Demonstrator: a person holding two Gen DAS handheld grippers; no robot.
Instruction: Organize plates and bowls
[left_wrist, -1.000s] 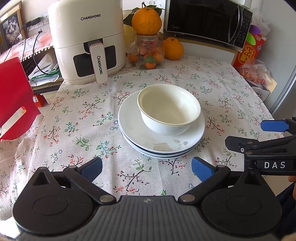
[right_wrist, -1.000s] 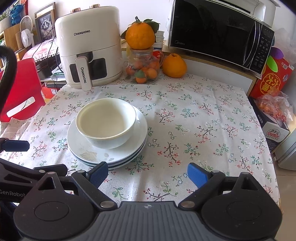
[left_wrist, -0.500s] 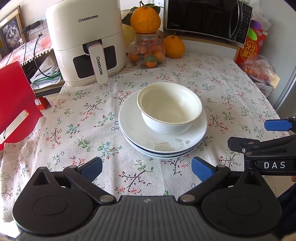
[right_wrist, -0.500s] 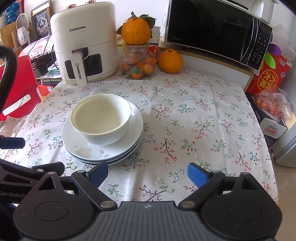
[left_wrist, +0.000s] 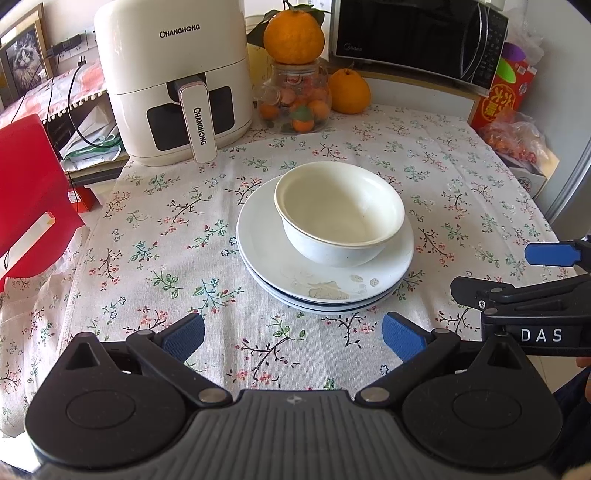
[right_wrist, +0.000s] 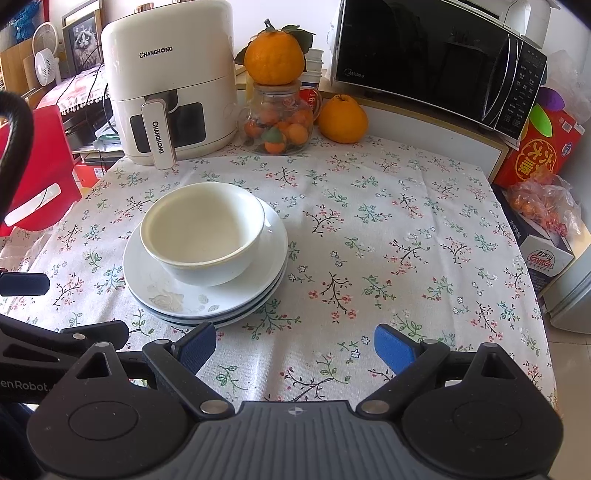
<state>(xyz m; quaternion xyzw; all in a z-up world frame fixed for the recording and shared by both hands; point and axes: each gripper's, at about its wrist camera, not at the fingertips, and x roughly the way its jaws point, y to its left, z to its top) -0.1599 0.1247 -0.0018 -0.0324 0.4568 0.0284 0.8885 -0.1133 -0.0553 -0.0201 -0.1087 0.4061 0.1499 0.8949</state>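
Note:
A white bowl sits upright and empty on a stack of white plates in the middle of the floral tablecloth. My left gripper hovers open just in front of the stack, with only cloth between its blue pads. My right gripper is open too, in front of and to the right of the stack, holding nothing. Each gripper shows at the edge of the other's view: the right gripper, the left gripper.
At the back of the table stand a white air fryer, a glass jar of small oranges with a big orange on top, another orange and a black microwave. A red chair is on the left; boxes and a bag on the right.

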